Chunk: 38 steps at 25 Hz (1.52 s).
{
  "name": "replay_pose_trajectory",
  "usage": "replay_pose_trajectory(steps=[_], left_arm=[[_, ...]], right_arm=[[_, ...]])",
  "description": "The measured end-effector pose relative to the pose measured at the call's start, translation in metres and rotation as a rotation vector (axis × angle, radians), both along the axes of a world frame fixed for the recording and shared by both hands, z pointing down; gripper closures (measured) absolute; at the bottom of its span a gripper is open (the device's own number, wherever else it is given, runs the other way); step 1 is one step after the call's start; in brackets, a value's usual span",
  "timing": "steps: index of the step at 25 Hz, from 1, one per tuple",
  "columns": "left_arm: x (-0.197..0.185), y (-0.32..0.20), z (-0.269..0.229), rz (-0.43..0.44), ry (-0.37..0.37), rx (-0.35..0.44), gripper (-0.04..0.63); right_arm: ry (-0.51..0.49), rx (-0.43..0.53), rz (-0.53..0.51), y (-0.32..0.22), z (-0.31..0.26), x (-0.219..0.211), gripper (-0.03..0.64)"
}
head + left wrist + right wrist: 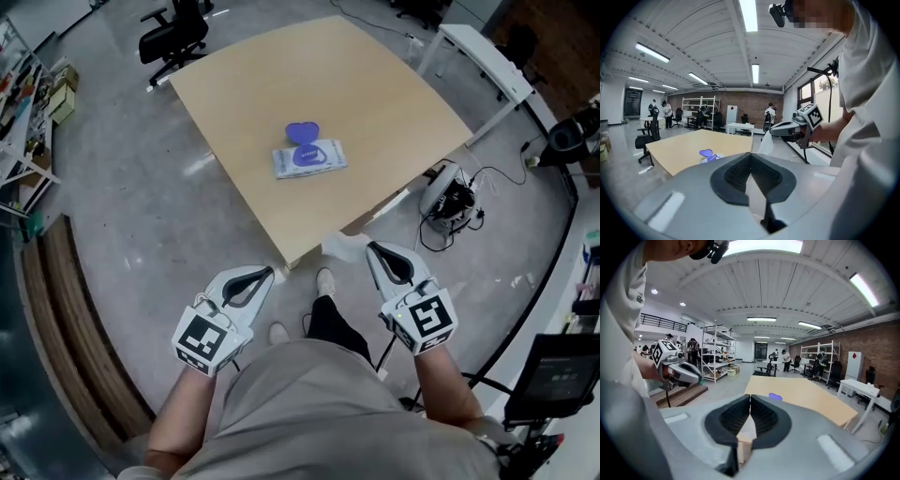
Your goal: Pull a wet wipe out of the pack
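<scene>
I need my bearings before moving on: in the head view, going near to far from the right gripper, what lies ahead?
The right gripper, jaws shut on the wipe → table → wet wipe pack, lid open → office chair.

purple-lidded pack (323, 159), white wipe (341, 247)

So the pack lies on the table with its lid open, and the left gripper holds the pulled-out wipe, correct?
Not quite: the right gripper holds the wipe, as the left gripper view shows; the left gripper is shut on nothing. The pack does lie on the table with its lid open.
</scene>
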<state>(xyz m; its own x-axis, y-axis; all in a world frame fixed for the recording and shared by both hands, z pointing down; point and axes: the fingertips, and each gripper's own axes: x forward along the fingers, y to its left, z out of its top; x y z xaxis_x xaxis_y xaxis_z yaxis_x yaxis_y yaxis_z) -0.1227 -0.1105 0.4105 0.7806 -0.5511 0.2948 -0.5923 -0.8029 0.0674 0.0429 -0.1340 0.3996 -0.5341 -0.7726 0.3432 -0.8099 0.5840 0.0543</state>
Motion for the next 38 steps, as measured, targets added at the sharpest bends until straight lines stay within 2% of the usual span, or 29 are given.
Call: replay_pose_trajectory(steps=[6, 12, 18, 25, 29, 34, 38], left_arm=[[-0.023, 0.049, 0.003, 0.039, 0.022, -0.019, 0.589], [-0.011, 0.083, -0.014, 0.049, 0.029, 0.021, 0.589], [0.033, 0.112, -0.035, 0.036, 0.013, 0.052, 0.589], [0.126, 0.156, -0.038, -0.011, -0.005, 0.051, 0.589], [0.164, 0.195, -0.042, -0.063, -0.018, 0.05, 0.589], [0.184, 0.243, -0.046, -0.098, -0.042, 0.009, 0.589], [0.179, 0.273, -0.057, -0.081, -0.026, 0.022, 0.589]], right_arm=[[0.004, -0.008, 0.014, 0.067, -0.017, -0.032, 0.611], [-0.003, 0.016, -0.017, 0.105, -0.034, -0.031, 0.611], [0.007, 0.021, -0.05, 0.139, -0.046, 0.005, 0.611], [-0.027, 0.046, -0.171, 0.19, -0.043, 0.076, 0.611], [-0.039, 0.036, -0.223, 0.219, -0.034, 0.116, 0.611], [-0.047, 0.031, -0.267, 0.252, -0.029, 0.136, 0.611], [-0.067, 0.035, -0.257, 0.281, -0.04, 0.133, 0.611]])
